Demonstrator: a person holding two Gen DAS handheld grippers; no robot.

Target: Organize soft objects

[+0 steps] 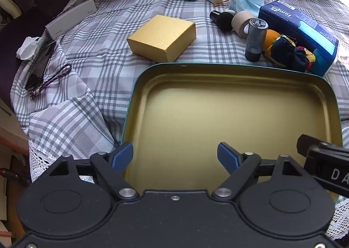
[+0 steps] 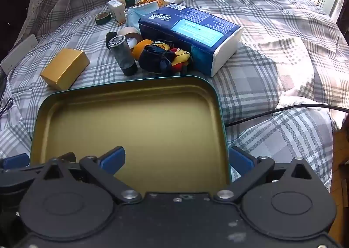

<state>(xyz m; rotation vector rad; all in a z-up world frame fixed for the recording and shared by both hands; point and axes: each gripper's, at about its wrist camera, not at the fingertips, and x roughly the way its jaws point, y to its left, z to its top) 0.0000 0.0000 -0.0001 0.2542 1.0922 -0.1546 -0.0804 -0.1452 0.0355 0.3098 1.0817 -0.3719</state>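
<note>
A plaid bedspread (image 2: 272,56) is covering the bed. The empty tin tray (image 1: 139,86) is lying nearest, the tissue pack (image 2: 187,29) and plush toy (image 2: 161,56) sitting just behind it. The left gripper (image 1: 175,157) and right gripper (image 2: 176,160) are hovering over the tray, fingers wide, holding nothing.

A bed (image 2: 272,56) under a grey plaid sheet is carrying everything. An open tin tray (image 2: 130,117) is lying nearest, its inside bare. Just beyond it, a gold box (image 2: 65,69), a dark cylinder (image 2: 123,56) standing upright, a bundled soft toy (image 2: 161,56) and a blue tissue pack (image 2: 189,32) are resting. Farther back, tape rolls (image 2: 103,17) and a face mask (image 2: 139,11) are lying. A black cable (image 2: 283,110) is trailing on the right.
</note>
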